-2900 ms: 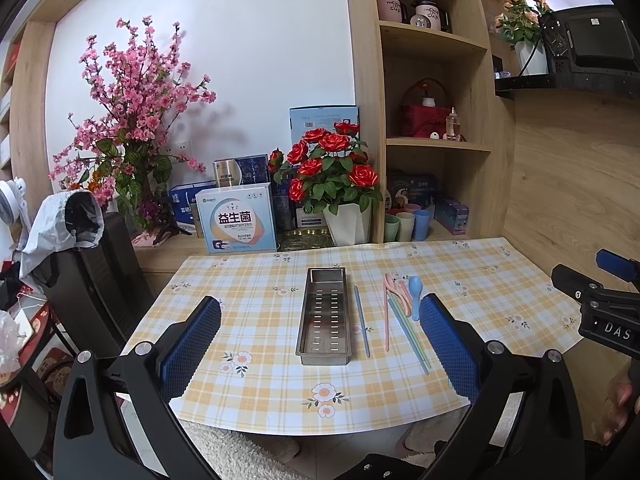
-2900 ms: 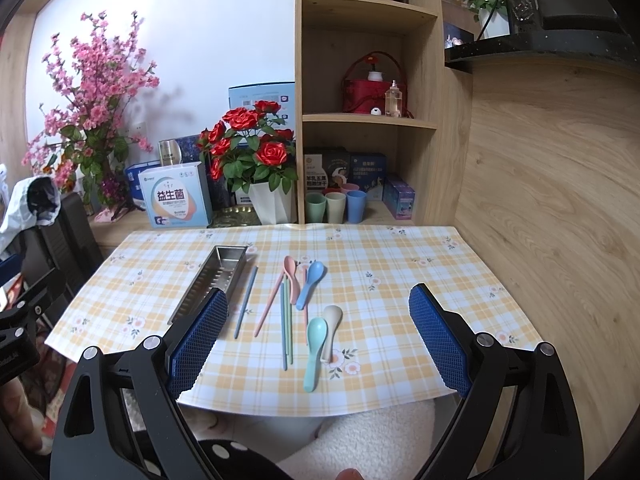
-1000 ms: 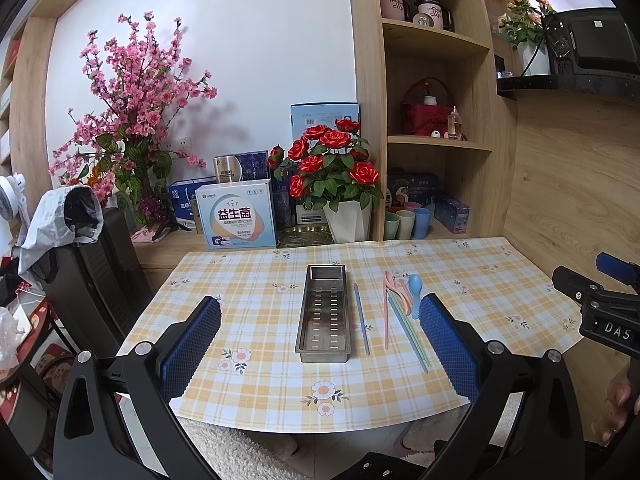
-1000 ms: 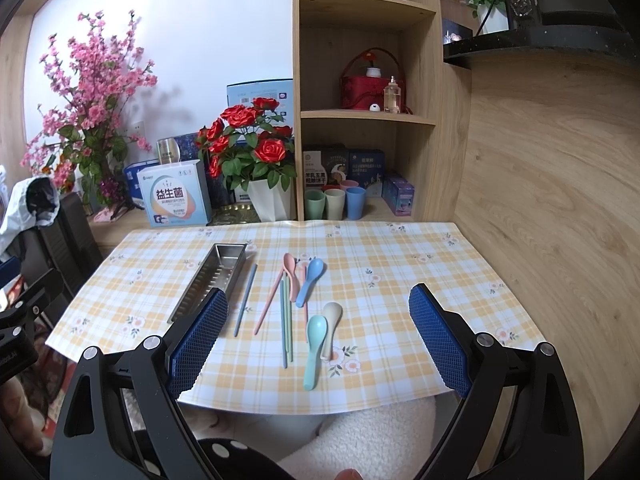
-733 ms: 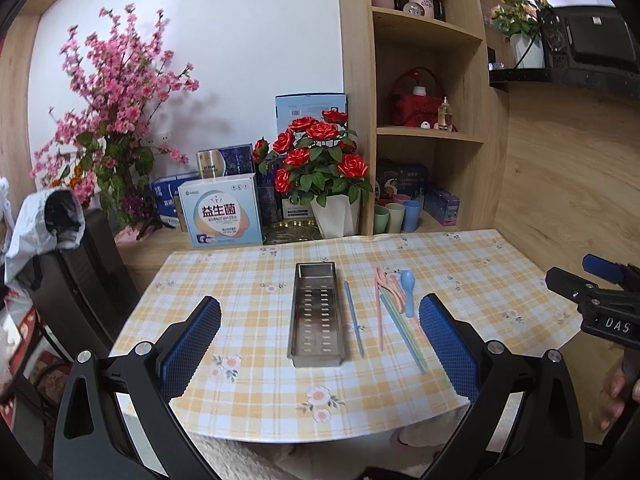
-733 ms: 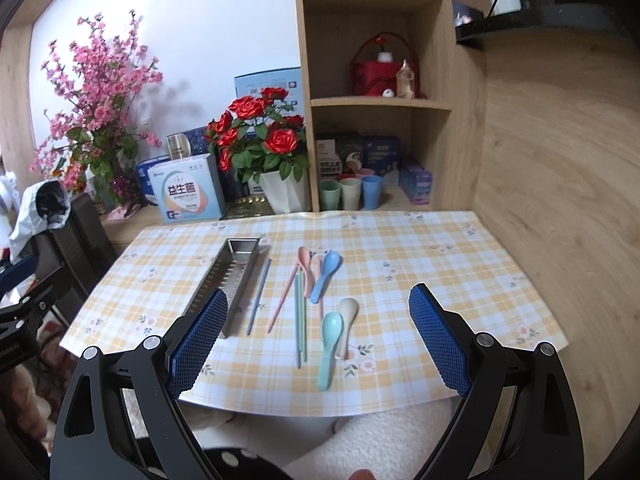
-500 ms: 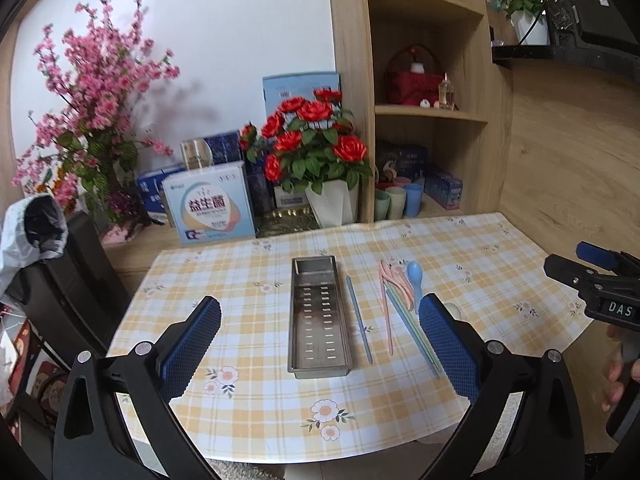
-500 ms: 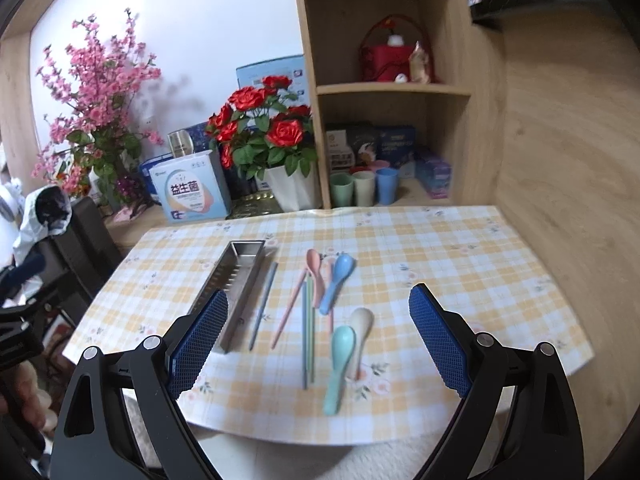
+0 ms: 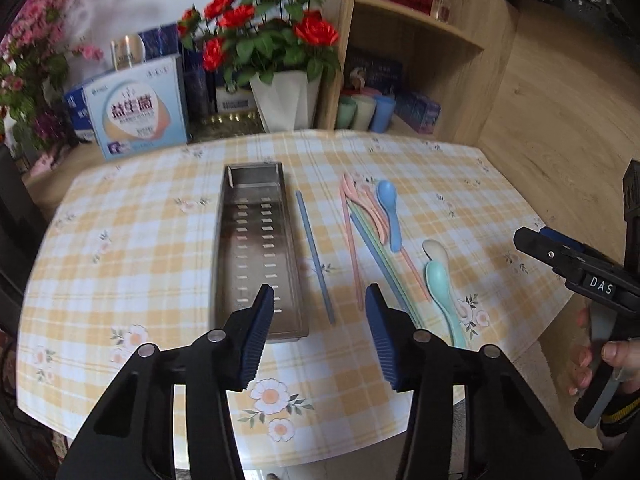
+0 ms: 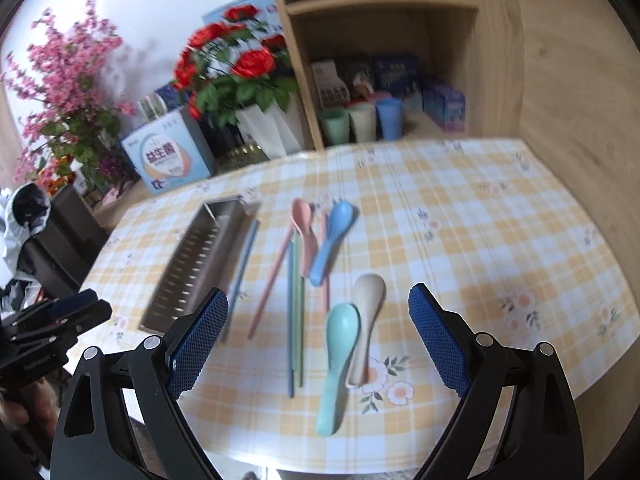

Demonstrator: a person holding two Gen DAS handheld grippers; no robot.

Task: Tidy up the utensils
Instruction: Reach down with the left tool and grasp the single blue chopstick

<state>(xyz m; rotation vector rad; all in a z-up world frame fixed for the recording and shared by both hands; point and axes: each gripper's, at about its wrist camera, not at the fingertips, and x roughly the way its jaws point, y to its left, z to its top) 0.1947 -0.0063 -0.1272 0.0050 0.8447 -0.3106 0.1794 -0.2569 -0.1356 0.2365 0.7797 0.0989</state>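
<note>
A perforated steel tray (image 9: 256, 248) lies on the checked tablecloth, also in the right wrist view (image 10: 196, 264). Right of it lie a blue chopstick (image 9: 316, 256), pink and green chopsticks (image 10: 296, 304), a pink spoon (image 10: 304, 232), a blue spoon (image 10: 332, 240), a beige spoon (image 10: 366, 320) and a teal spoon (image 10: 338, 364). My left gripper (image 9: 320, 304) is open and empty, partly narrowed, above the tray's near end and the blue chopstick. My right gripper (image 10: 318, 308) is wide open and empty above the teal and beige spoons.
A white pot of red roses (image 9: 284, 96), a white box (image 9: 140, 108) and three cups (image 10: 360, 124) stand at the table's back edge by a wooden shelf unit (image 10: 380, 12). A black chair (image 10: 52, 240) is at the left. A wood wall is at the right.
Both grippers have moved forward and down toward the table. The left gripper's jaws have narrowed. The utensils and tray have not moved.
</note>
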